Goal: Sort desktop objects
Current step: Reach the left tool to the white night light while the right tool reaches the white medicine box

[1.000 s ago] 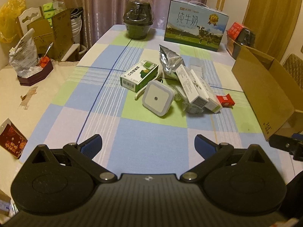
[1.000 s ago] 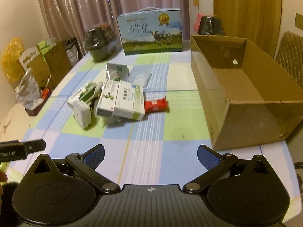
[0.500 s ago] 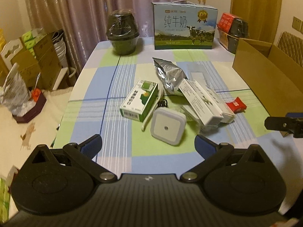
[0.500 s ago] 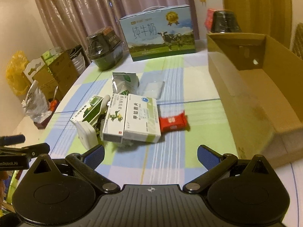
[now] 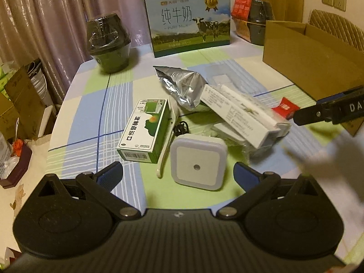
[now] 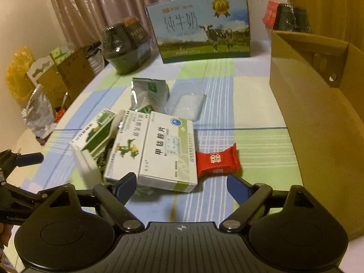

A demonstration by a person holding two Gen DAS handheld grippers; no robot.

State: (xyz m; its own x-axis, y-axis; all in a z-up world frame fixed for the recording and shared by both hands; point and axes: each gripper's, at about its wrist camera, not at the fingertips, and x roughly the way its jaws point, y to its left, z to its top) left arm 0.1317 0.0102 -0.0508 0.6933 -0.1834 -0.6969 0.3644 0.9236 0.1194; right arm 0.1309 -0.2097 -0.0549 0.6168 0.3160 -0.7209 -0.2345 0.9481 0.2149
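Note:
A pile lies mid-table: a white square night light (image 5: 198, 163), a green-and-white box (image 5: 145, 132), a silver foil pouch (image 5: 182, 86), white medicine boxes (image 5: 238, 113) and a red snack packet (image 5: 285, 109). My left gripper (image 5: 178, 174) is open just before the night light, holding nothing. My right gripper (image 6: 182, 185) has its jaws closing; the near edge of the top medicine box (image 6: 168, 150) sits between them, and the pads do not press on it. The red packet (image 6: 217, 159) lies just ahead of its right finger. An open cardboard box (image 6: 318, 113) stands to the right.
A blue milk carton (image 5: 188, 22) and a wrapped black pot (image 5: 109, 43) stand at the table's far end, with another pot (image 5: 259, 27) behind the cardboard box. A clear plastic tray (image 6: 186, 104) lies behind the pile. Boxes and bags crowd the floor on the left.
Both grippers have come forward and down toward the pile, which now looks larger. The right jaws have narrowed. The left view has rolled level.

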